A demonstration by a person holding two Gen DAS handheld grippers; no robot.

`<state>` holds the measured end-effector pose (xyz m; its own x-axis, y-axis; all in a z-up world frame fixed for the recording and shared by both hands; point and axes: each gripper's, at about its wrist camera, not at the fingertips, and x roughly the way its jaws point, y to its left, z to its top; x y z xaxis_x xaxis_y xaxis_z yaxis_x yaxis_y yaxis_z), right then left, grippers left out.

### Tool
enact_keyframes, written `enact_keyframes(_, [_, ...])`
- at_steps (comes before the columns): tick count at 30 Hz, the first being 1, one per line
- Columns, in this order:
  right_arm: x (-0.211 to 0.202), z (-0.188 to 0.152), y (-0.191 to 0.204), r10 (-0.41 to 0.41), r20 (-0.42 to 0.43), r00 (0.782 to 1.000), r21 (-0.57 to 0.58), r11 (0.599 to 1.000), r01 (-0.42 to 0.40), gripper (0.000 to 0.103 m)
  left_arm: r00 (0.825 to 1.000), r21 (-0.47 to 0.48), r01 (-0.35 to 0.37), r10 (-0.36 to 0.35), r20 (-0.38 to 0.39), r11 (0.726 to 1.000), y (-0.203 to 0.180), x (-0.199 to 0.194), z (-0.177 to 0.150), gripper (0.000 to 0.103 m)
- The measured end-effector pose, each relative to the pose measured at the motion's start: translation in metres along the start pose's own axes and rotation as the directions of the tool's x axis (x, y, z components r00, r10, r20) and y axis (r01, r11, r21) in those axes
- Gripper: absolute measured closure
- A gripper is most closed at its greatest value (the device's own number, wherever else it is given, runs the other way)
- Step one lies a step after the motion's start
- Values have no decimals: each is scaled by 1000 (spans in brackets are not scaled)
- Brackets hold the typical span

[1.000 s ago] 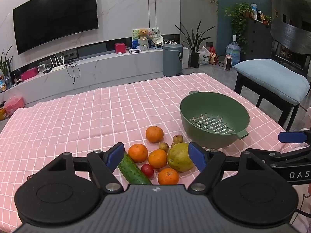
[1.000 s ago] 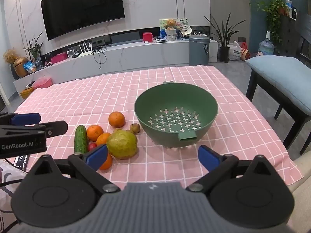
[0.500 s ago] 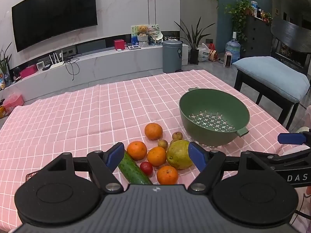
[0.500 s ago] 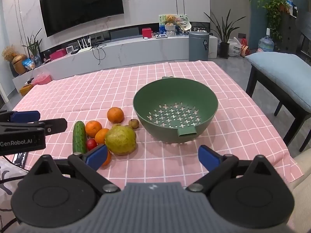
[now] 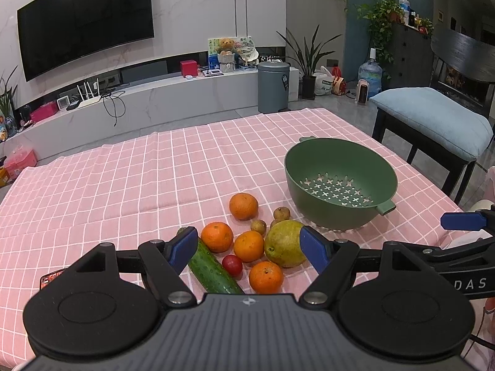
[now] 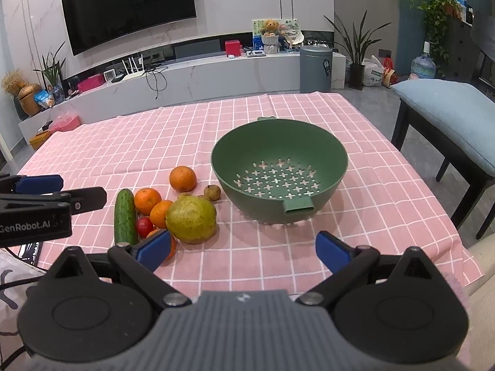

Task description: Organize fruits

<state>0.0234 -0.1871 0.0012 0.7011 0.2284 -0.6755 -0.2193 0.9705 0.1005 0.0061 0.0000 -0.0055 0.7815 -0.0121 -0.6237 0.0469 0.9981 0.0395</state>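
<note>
Both grippers have drawn back slightly: left gripper (image 5: 249, 245) and right gripper (image 6: 243, 249), fingers apart, empty; green perforated plastic colander (image 6: 328, 154) at 12 o'clock.

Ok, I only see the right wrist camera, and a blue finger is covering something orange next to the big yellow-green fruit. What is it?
Observer: It's a whole orange, the fourth one, lying beside the small red tomato at the near edge of the pile.
Operator: And is the left gripper open? I only see it from the side.
Observer: Yes. The left gripper has its jaws wide apart, and the fruit pile shows between them.
</note>
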Motion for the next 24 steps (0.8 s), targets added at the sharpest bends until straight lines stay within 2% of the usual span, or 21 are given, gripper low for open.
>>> enact_keyframes(24, [7,-2,0,-22,-47,999,9,1000,23,7,1000,-6,5,-5,-17,1000,2,1,1,15])
